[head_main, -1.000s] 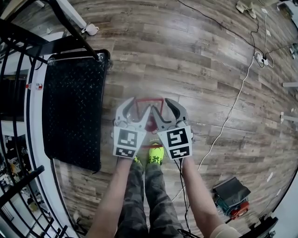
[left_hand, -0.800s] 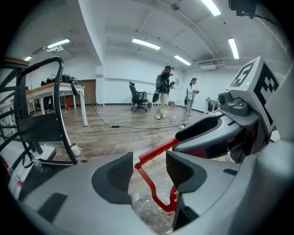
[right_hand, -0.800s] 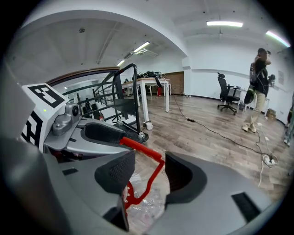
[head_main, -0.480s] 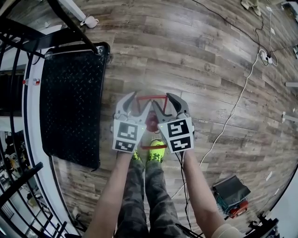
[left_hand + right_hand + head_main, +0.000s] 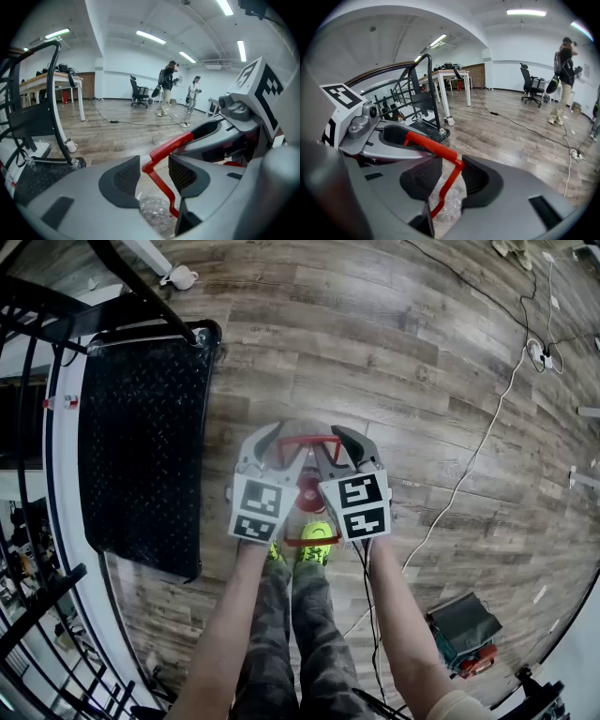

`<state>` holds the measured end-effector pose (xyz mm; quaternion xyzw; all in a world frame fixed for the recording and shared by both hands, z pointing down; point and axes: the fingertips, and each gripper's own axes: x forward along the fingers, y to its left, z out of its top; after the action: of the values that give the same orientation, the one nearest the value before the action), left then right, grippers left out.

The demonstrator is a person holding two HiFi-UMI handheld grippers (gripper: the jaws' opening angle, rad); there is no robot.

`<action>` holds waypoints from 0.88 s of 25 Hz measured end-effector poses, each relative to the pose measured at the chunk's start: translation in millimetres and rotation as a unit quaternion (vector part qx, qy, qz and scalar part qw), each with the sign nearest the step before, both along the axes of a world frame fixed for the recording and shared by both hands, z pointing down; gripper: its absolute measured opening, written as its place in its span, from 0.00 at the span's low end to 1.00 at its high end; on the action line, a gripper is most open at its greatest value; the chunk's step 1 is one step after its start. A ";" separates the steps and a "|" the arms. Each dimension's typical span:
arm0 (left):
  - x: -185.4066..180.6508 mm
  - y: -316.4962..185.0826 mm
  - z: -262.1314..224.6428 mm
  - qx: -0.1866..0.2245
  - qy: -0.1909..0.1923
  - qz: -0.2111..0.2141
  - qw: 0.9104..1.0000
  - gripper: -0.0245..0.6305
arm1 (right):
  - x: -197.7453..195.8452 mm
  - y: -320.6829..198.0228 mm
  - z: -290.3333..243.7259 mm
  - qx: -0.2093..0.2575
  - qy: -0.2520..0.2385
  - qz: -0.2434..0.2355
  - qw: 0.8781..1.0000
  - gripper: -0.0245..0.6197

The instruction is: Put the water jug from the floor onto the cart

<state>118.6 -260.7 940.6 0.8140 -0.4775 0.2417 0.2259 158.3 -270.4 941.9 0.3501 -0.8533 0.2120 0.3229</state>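
Observation:
The water jug stands on the wood floor in front of the person's shoes, clear plastic with a red cap (image 5: 309, 491) and a red carrying handle (image 5: 309, 438). My left gripper (image 5: 272, 441) straddles the left end of that handle. In the left gripper view the red bar (image 5: 161, 185) runs between its pads with a gap on one side, above the clear jug body (image 5: 152, 211). My right gripper (image 5: 340, 442) straddles the right end. Its jaws are closing around the red bar (image 5: 446, 180), with little gap left. The black platform cart (image 5: 141, 446) lies to the left.
A white mug (image 5: 180, 277) sits by the cart's far corner. Black metal railings (image 5: 28, 352) line the left edge. White cables and a power strip (image 5: 534, 357) cross the floor on the right. A dark case (image 5: 464, 629) lies near my right elbow. People (image 5: 166, 86) stand far off.
Both grippers have sunk toward the jug, and the red handle now lies between the jaws of each. The right jaws have narrowed around it.

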 end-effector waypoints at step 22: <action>-2.5 26.0 -64.4 0.063 -0.057 0.011 0.996 0.11 | -0.8 27.7 -66.0 0.081 -0.017 0.005 0.997 0.19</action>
<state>116.1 -234.8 876.2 0.8165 -0.4953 0.2596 0.1436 157.4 -242.7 875.9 0.3758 -0.8713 0.1503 0.2776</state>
